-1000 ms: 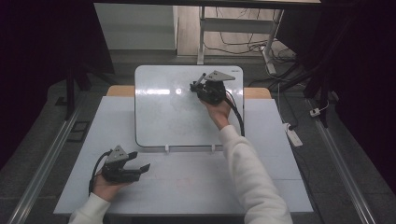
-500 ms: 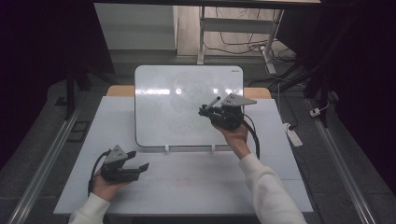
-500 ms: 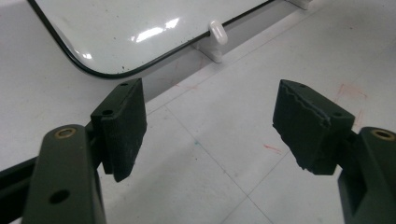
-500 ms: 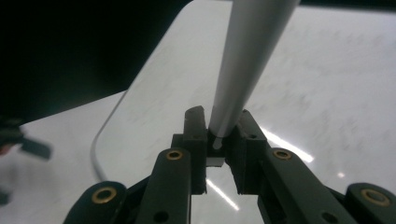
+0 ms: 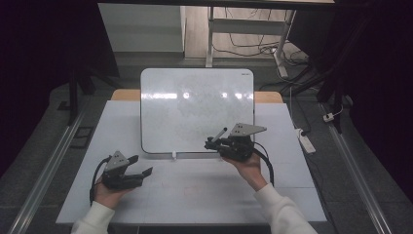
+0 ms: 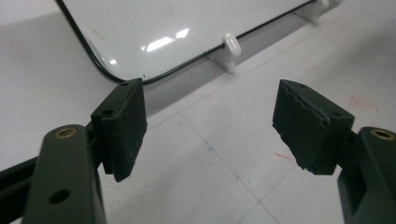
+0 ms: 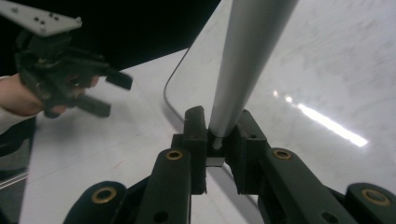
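The whiteboard [image 5: 197, 111] lies flat on the worktop [image 5: 292, 170], pretty much dead centre toward the far edge, with a small white clip [image 5: 173, 155] on its near rim.

The right tongs [image 5: 214, 142] hang over the board's near right corner, clamped tight on a grey marker [image 5: 220, 134]. In the right gripper view the marker [image 7: 247, 56] runs straight up out of the closed jaws, with the glossy board [image 7: 336, 74] behind it (nice light streaks on it). Can't tell if the tip touches the board.

The left tongs [image 5: 144, 173] sit well off the board's near left corner, low over the bare worktop, held in the left hand [image 5: 108, 191]. Jaws gape wide with nothing between them; the left gripper view shows the board's rounded corner [image 6: 112, 70] and that clip [image 6: 231, 43] just past them.
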Motion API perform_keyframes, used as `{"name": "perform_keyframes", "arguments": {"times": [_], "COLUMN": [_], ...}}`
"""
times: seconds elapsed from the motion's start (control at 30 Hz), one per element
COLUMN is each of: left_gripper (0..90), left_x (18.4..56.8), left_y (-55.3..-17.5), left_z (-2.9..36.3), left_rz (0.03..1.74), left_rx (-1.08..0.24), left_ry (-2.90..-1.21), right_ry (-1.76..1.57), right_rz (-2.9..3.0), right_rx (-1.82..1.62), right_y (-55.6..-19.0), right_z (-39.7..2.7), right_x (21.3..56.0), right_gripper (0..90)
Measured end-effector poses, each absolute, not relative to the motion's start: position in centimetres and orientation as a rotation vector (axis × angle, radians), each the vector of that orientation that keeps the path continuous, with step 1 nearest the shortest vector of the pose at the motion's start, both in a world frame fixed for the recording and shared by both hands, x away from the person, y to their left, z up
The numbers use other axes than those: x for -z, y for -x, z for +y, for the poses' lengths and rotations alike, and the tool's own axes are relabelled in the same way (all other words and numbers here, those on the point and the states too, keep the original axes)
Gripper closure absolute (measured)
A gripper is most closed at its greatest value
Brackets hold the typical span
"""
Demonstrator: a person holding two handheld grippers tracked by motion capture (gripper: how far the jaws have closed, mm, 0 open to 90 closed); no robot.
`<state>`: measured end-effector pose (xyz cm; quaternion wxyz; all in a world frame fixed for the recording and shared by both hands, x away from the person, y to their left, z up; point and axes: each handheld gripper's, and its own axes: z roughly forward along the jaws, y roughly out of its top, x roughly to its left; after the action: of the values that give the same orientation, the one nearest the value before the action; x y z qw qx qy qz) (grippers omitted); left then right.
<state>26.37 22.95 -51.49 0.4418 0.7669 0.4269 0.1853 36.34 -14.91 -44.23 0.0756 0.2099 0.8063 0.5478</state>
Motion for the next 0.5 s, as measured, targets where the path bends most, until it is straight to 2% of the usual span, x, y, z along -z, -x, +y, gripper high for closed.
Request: {"name": "perform_keyframes", "arguments": {"times": [0.33,0.5], "left_gripper": [27.7,27.6], "left_x": [51.1,49.9], "left_y": [-26.2,-25.8], "left_z": [23.1,22.0], "left_rz": [1.048,0.983], "left_rx": [-0.492,-0.526], "left_ry": [-1.849,-1.858], "right_ry": [-0.607,-0.596], "right_rz": [2.528,2.565], "right_rx": [-1.618,-1.605], "right_y": [-35.8,-35.7], "right_z": [-13.6,-12.8], "right_x": [46.2,46.9], "right_gripper": [77.8,77.7]}}
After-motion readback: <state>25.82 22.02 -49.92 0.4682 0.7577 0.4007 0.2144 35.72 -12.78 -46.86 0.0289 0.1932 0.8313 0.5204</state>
